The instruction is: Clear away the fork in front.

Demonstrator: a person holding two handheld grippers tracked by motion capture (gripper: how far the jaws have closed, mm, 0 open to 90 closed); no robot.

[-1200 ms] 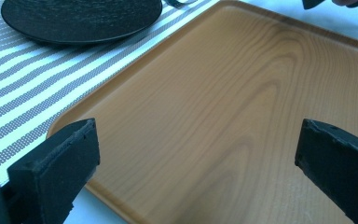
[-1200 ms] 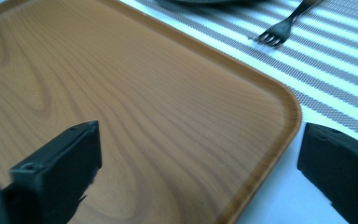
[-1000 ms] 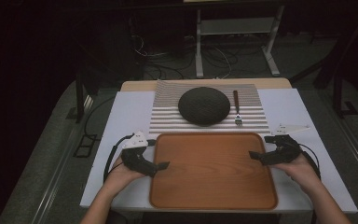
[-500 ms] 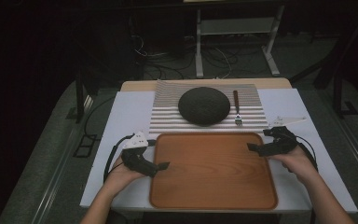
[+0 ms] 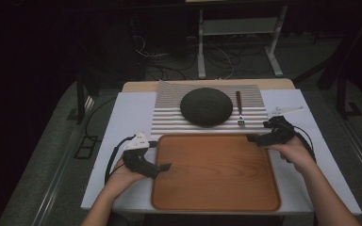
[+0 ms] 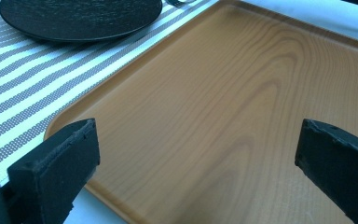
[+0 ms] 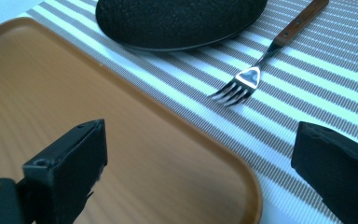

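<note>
A wooden tray [image 5: 217, 174] lies empty at the near middle of the table, also seen close up as the tray [image 6: 242, 116] and tray [image 7: 98, 140]. Behind it a dark round plate [image 5: 206, 106] rests on a striped placemat [image 5: 169, 117], with a wood-handled fork [image 5: 240, 107] to its right, tines toward me. My left gripper [image 5: 162, 167] hovers open over the tray's left edge. My right gripper [image 5: 253, 139] stands open at the tray's far right corner; the fork [image 7: 261, 60] and plate [image 7: 177, 21] lie just beyond its jaws.
A white cloth [image 5: 122, 122] covers the table under the placemat and tray. A small white object [image 5: 285, 111] lies on it at the right of the placemat. Beyond the table are a dark floor, cables and a metal frame [image 5: 235, 42].
My right gripper has moved forward and inward, from the tray's right edge to its far right corner near the fork. The left gripper has stayed put.
</note>
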